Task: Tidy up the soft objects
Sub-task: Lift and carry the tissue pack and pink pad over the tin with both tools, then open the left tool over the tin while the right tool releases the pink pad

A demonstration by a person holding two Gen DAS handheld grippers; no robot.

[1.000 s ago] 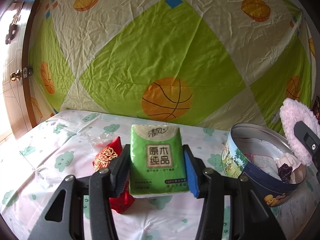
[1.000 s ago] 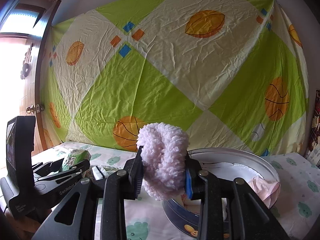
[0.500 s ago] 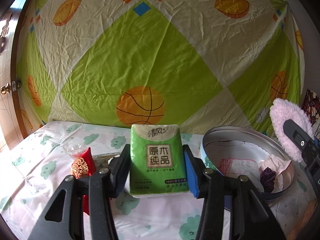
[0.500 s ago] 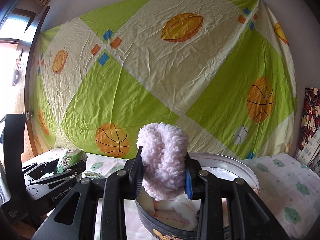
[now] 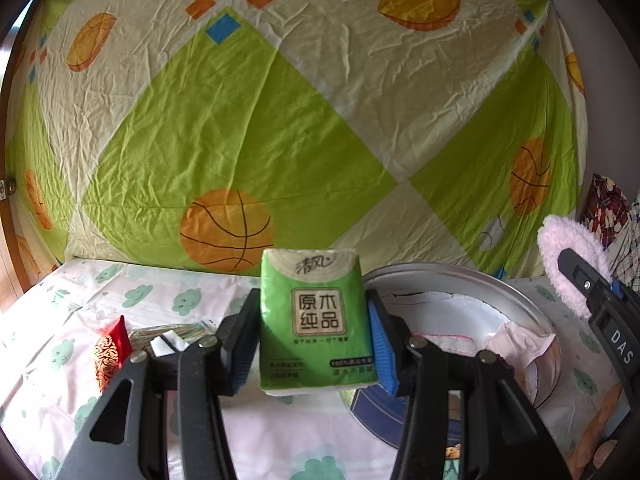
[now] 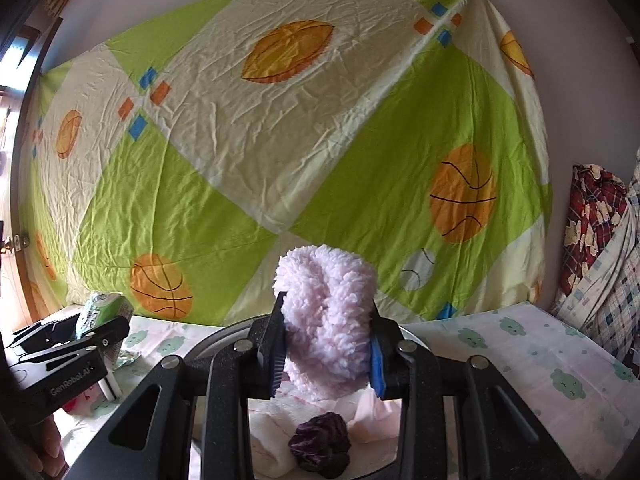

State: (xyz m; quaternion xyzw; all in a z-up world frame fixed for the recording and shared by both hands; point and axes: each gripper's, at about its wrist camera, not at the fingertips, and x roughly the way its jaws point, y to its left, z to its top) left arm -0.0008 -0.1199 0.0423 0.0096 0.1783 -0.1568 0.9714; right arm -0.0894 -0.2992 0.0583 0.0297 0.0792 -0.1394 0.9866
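Both claws are loaded right now. The left claw [image 5: 314, 344] is clamped on the green tissue pack [image 5: 316, 320], holding it upright just left of the round tin [image 5: 532, 312], above the cloud-print table [image 5: 132, 304]. The right claw [image 6: 328, 350] is squeezing the fluffy pink thing [image 6: 326, 320] (can't tell if it's a sock or a slipper) right over the tin's opening, where a dark purple scrunchie-looking bundle [image 6: 320, 446] and some pale cloth [image 6: 272, 432] already sit.

My take on doing this bit well: drop the fluffy one first since it's already above the tin, lower it until it nearly meets the cloth, then release so it doesn't bounce off the rim. Keep the tissue pack off to the side meanwhile so the two claws don't bump. Then bring the pack over the rim and lay it flat. The red pouch [image 5: 110, 350] and plastic wrappers on the table still look left to sort.
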